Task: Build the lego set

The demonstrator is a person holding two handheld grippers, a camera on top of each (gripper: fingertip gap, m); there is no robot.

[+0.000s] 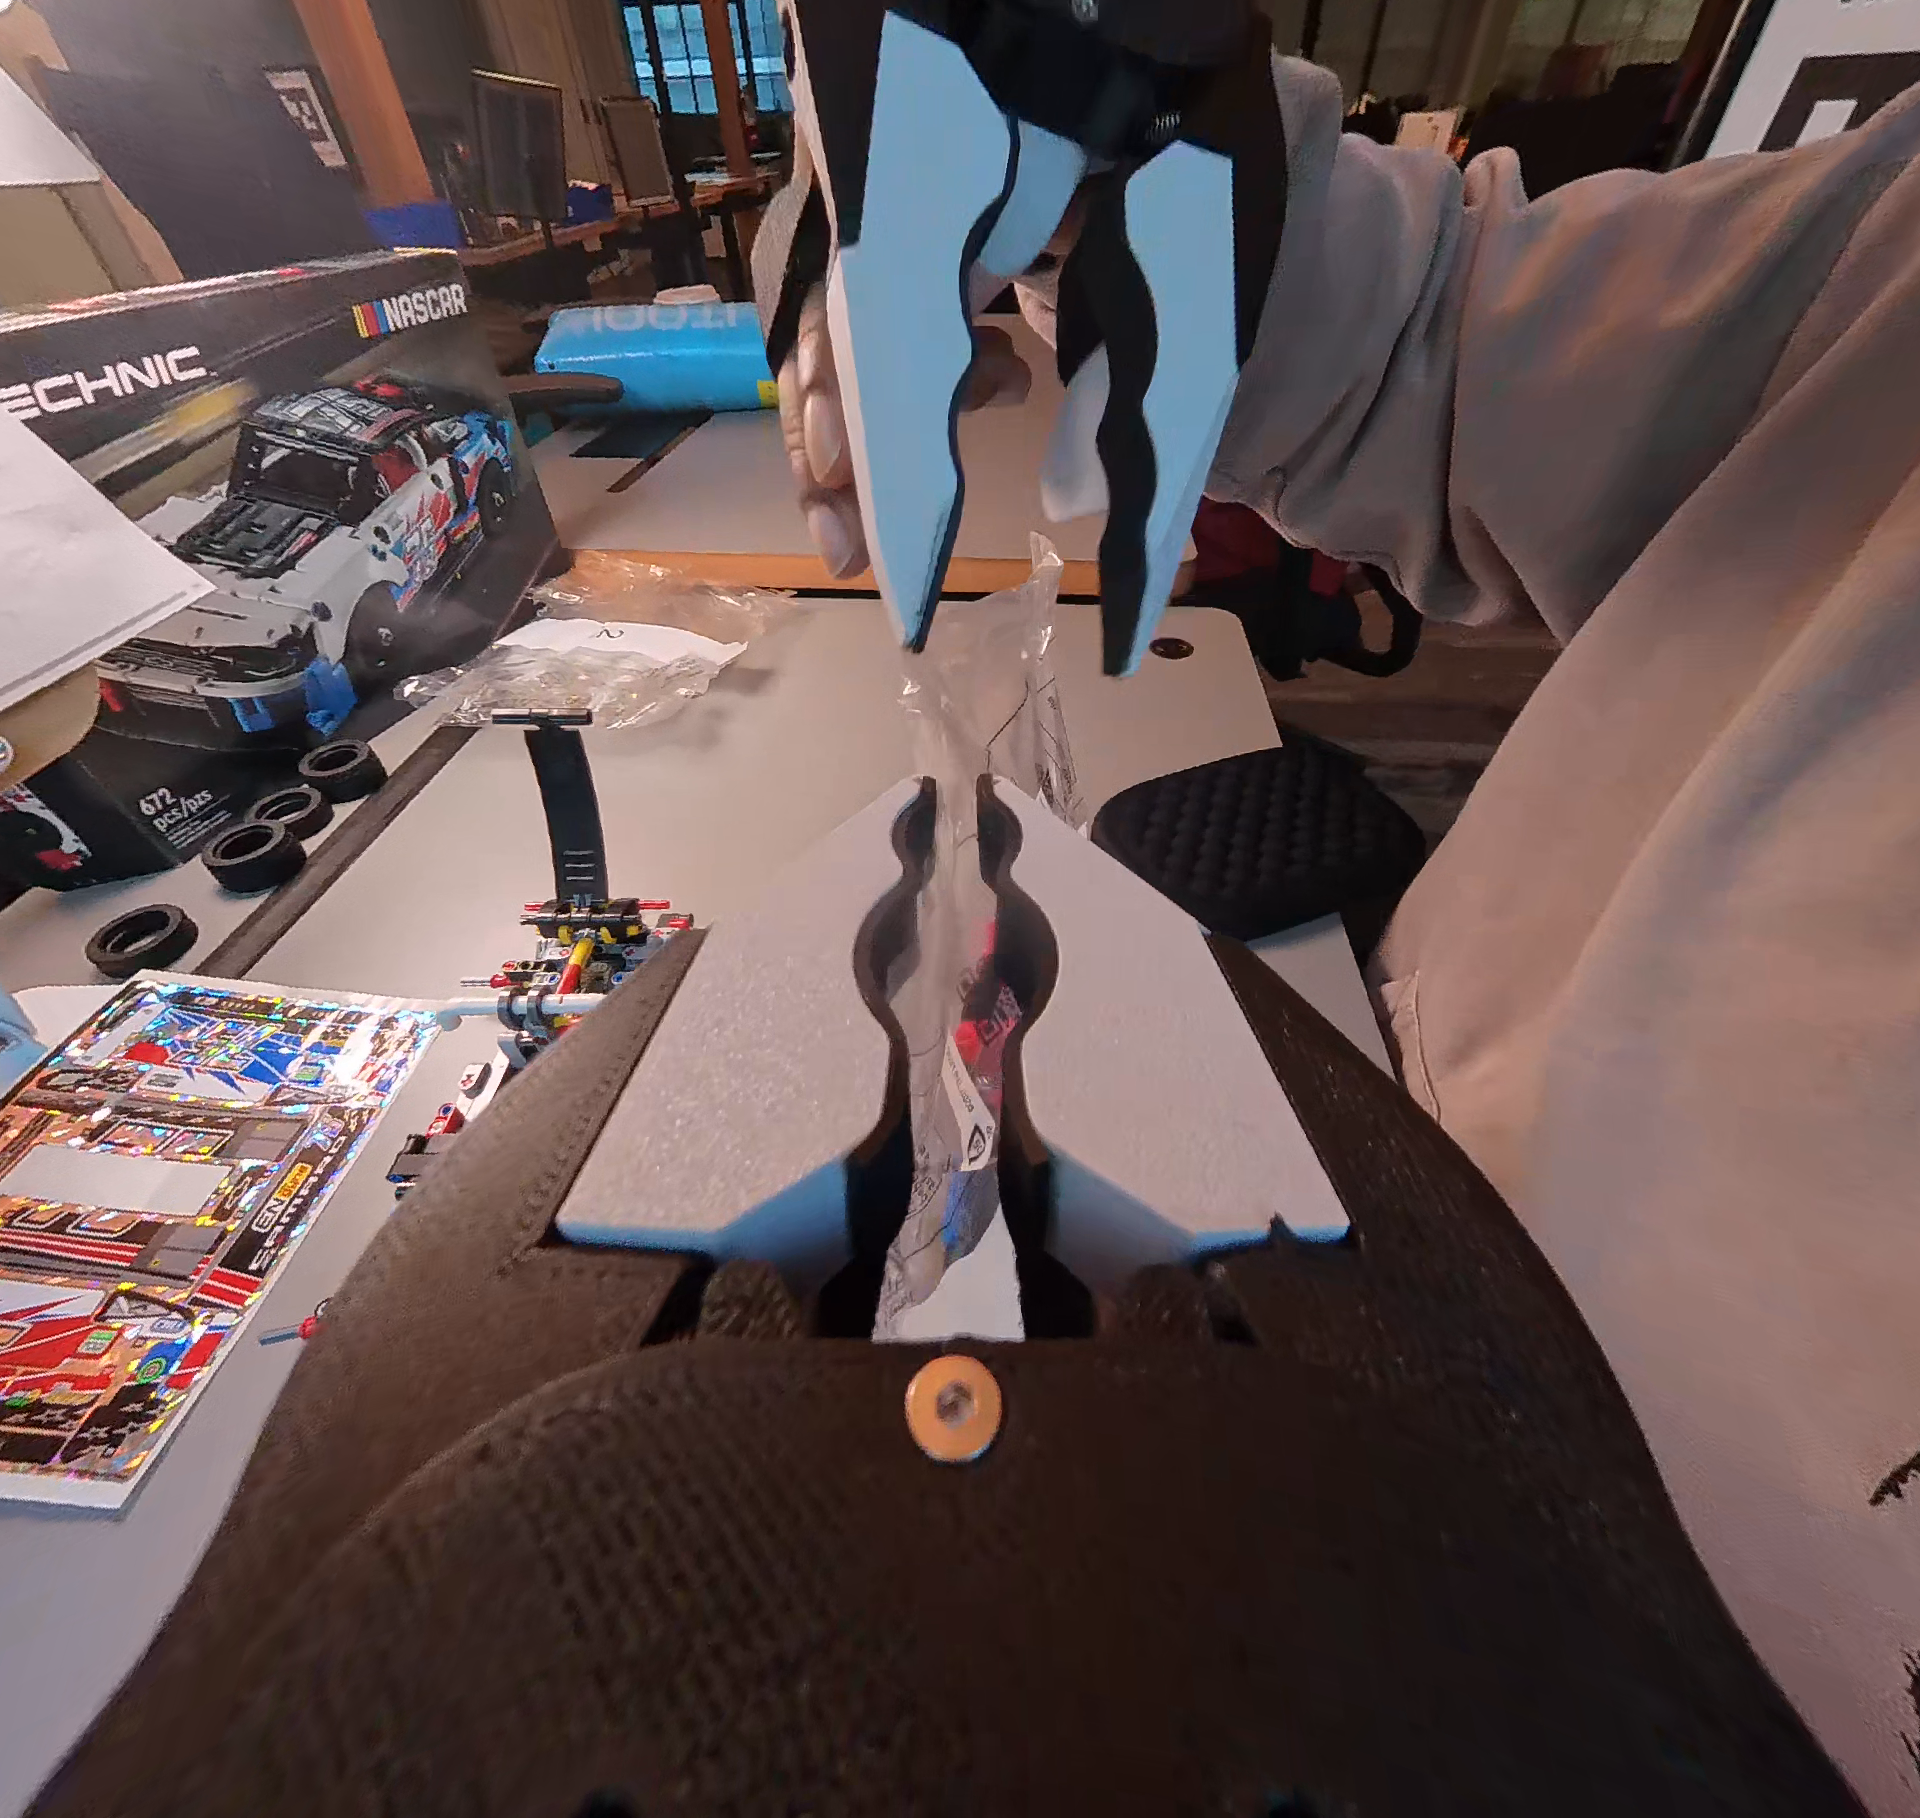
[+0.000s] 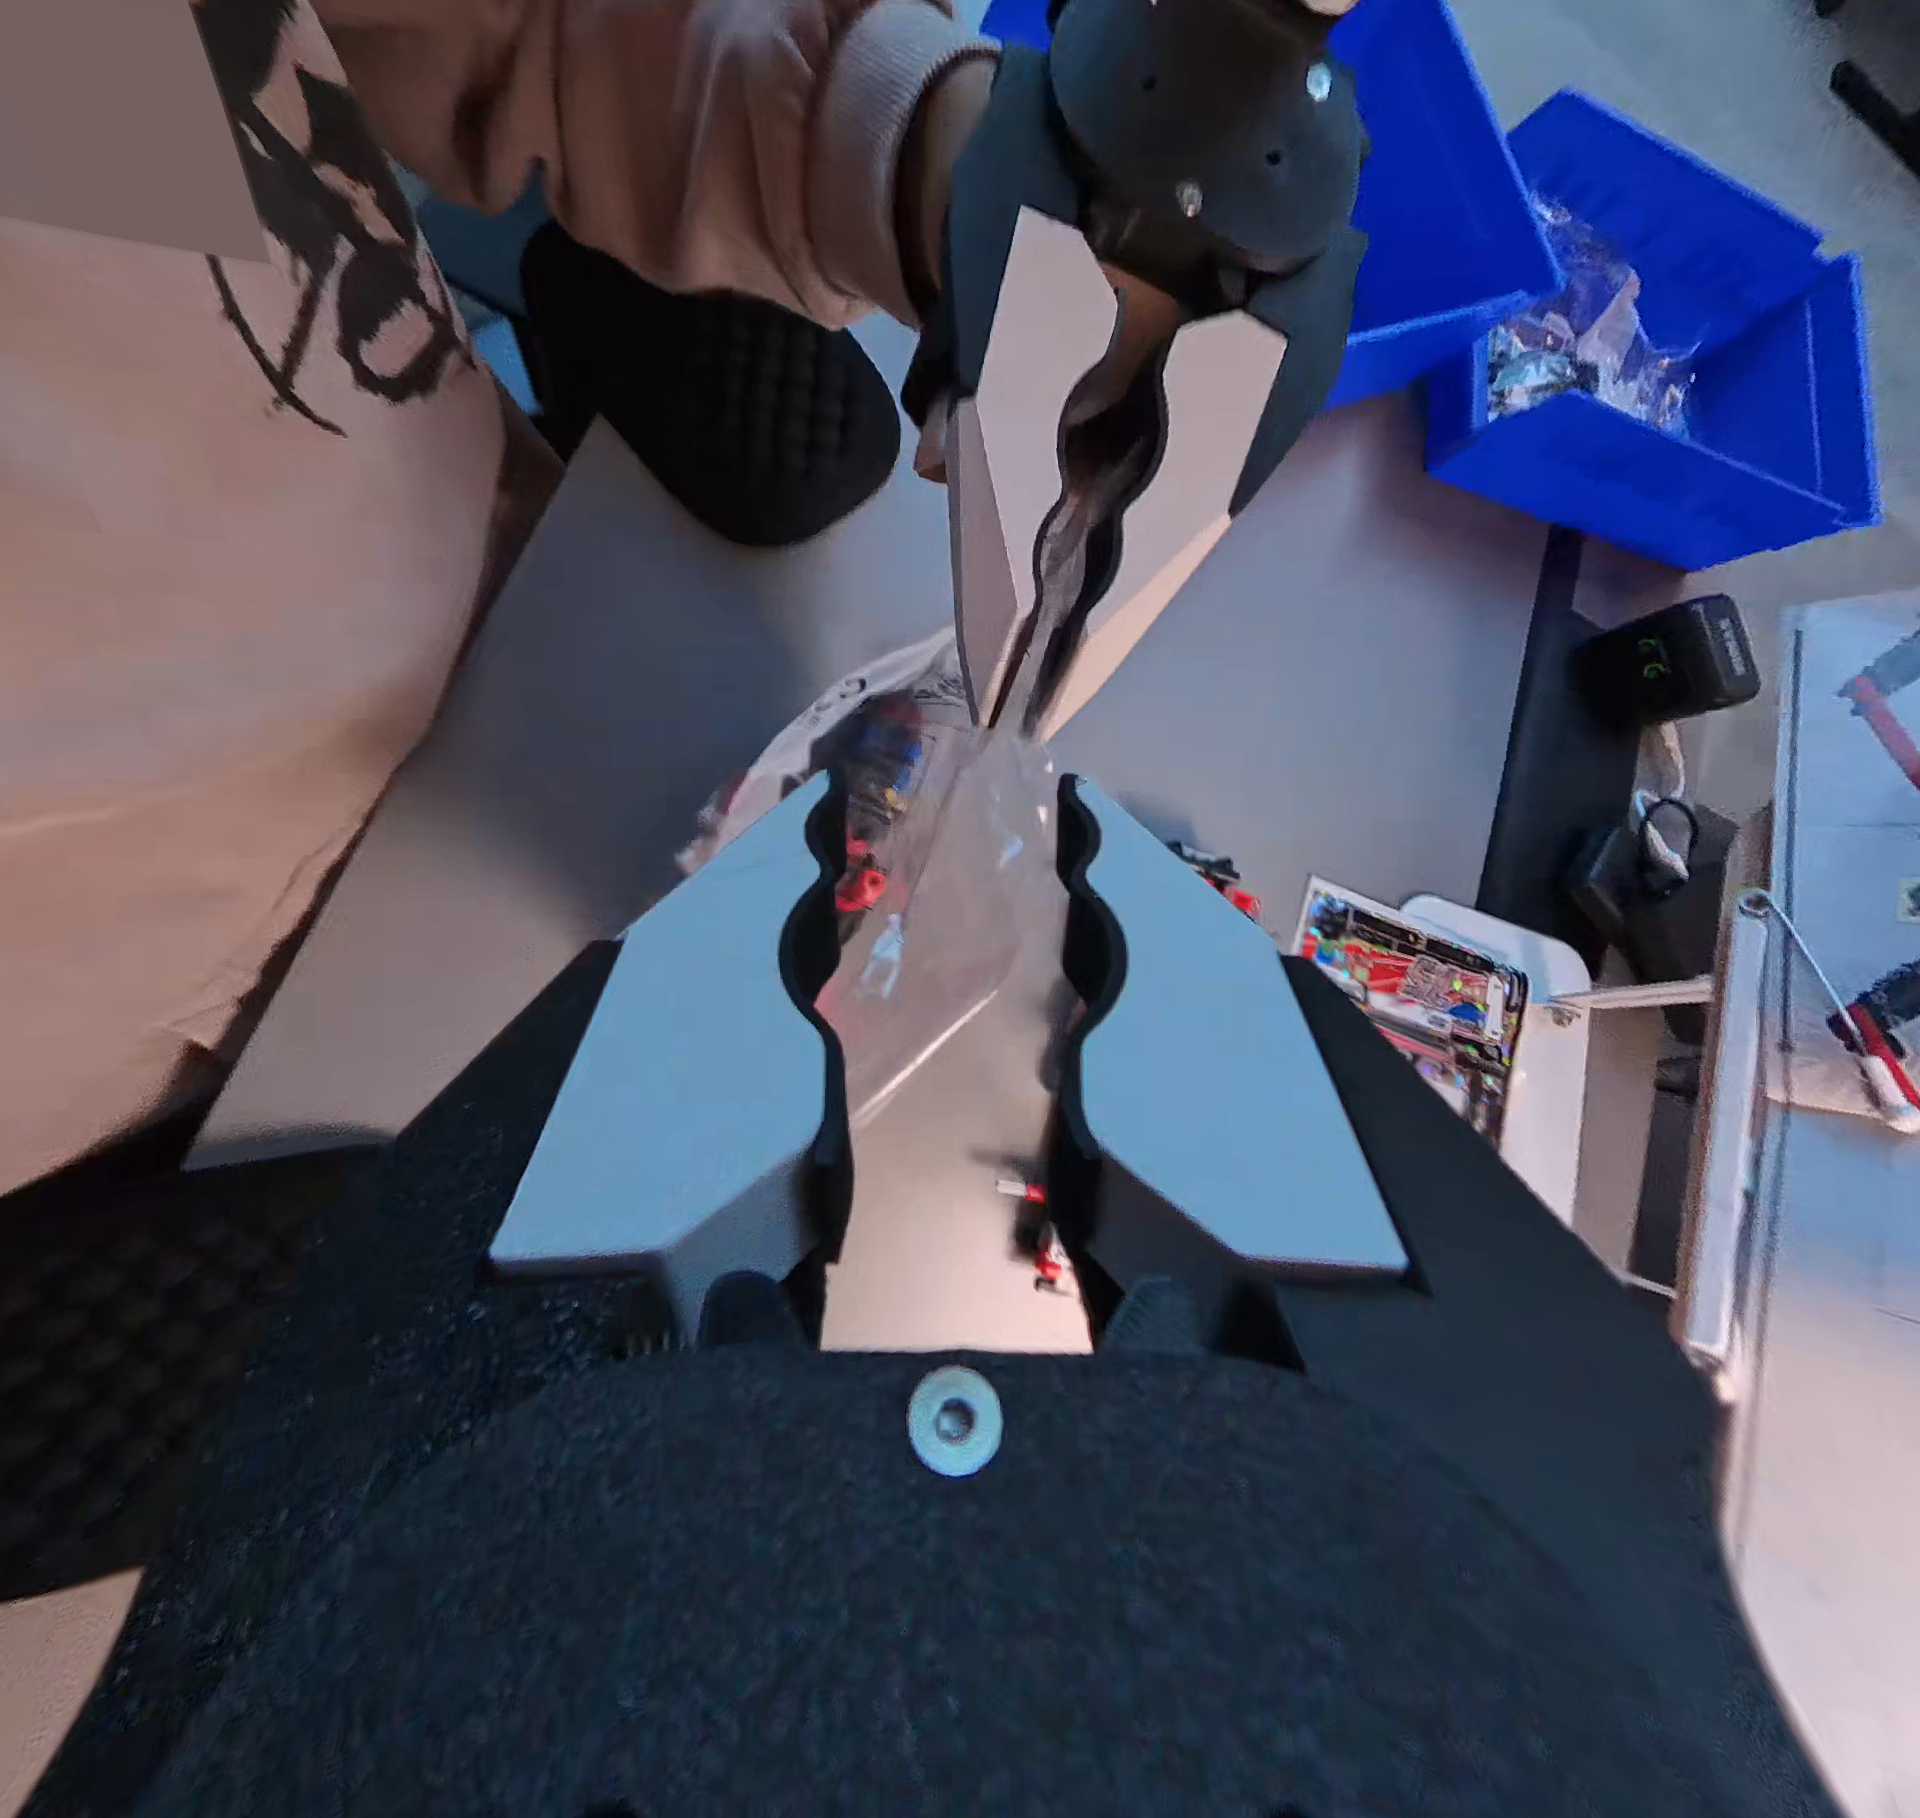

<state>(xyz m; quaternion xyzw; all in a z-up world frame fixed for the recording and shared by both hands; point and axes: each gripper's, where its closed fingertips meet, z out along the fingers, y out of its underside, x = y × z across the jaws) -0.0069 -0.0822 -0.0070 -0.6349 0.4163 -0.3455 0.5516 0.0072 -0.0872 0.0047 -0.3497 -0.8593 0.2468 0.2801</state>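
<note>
A clear plastic bag with red, blue and black Lego pieces is held up over the white table. My left gripper is shut on the bag; its fingers pinch the film along their length. In the right wrist view the left gripper points down and grips the bag at its upper edge. My right gripper is open, with the loose film between its fingers. In the left wrist view the right gripper comes in from above, with its jaws apart on either side of the bag's top corner.
A partly built Lego chassis, a shiny sticker sheet, several black tyres, the set's box and another bag lie at left. Blue bins hold more bags. Loose red pins lie below.
</note>
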